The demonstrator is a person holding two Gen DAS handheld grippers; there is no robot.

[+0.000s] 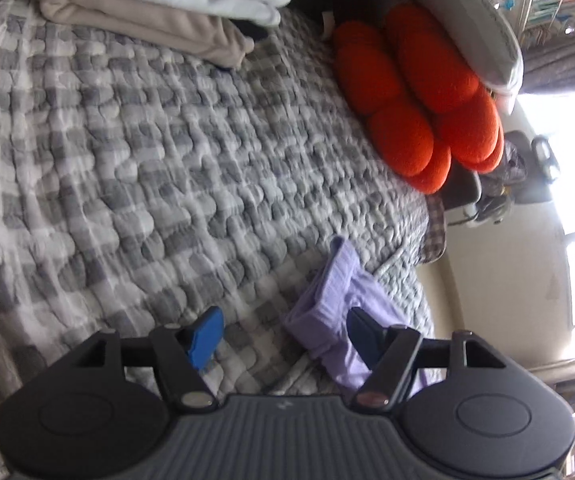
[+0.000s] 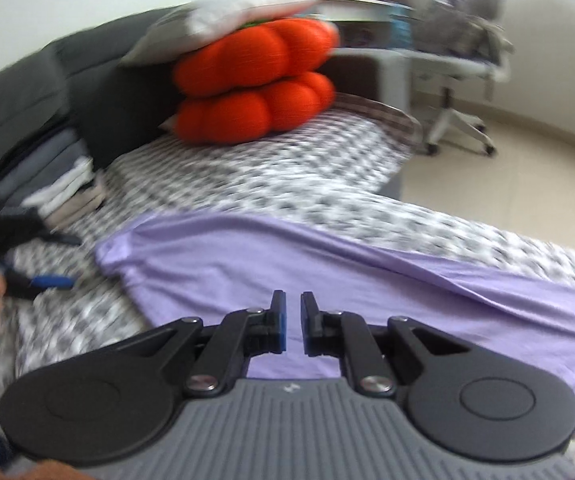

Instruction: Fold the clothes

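Covering most of both views is the bed with its grey-and-white checked quilted cover (image 1: 159, 152), and on it lies the lilac cotton garment (image 2: 327, 264), spread in a long wrinkled sweep across the near side. At the far end sits a bright orange lobed plush cushion (image 2: 255, 80) with a flat grey pillow (image 2: 223, 20) resting on top of it. Beside the dark headboard is a stack of folded white and beige clothes (image 1: 167, 4). Off the bed's corner stands a white swivel chair (image 2: 459, 92) on the pale floor.

Nearer, the left claw (image 1: 283, 334) stands wide apart; one edge of the lilac garment lies against its right-hand finger, unpinched. The right claw (image 2: 293, 320) is nearly together, a thin gap showing, held just above the garment with no cloth visibly caught.
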